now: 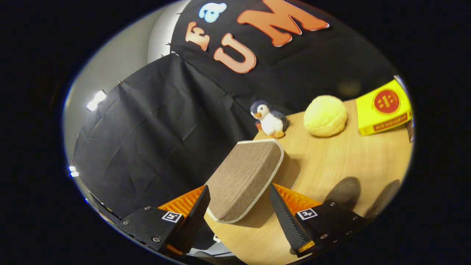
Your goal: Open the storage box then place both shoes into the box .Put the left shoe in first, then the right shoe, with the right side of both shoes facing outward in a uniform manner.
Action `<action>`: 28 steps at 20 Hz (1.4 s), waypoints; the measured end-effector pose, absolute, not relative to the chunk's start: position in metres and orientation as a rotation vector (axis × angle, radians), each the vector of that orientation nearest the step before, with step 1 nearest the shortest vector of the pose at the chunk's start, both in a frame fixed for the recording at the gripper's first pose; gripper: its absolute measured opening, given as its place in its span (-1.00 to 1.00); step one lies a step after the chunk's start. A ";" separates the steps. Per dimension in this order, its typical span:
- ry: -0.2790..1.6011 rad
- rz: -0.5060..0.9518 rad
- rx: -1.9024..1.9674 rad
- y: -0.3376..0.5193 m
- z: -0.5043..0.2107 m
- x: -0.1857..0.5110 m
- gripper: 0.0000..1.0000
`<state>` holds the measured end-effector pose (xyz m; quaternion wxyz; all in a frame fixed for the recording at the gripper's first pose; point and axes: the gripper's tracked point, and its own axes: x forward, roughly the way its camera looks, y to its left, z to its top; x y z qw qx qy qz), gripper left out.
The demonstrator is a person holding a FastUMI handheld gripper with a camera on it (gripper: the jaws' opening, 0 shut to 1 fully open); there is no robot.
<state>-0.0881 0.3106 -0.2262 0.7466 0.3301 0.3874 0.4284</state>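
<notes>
A flat brown woven storage box lid (244, 173) with a pale rim sits between my fingers, its near end level with the fingertips. My gripper (240, 187) is shut on it: the left fingertip (203, 200) touches one side edge and the right fingertip (276, 195) the other. The lid hangs tilted over the wooden table (342, 158) and throws a shadow on it. The rest of the box and the shoes are hidden from me.
Beyond the lid a small plush penguin (269, 119) stands at the table's far edge. A pale yellow round ball (325, 115) lies beside it, and a yellow carton (383, 107) farther right. Black cloth walls the booth behind and to the left.
</notes>
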 end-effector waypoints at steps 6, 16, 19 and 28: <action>1.022 0.978 0.954 0.343 -0.280 -0.112 0.91; 0.977 1.046 1.347 0.360 -0.273 -0.122 0.63; 0.958 1.058 1.346 0.362 -0.272 -0.124 0.43; 0.806 1.004 1.376 0.348 -0.222 -0.095 -0.75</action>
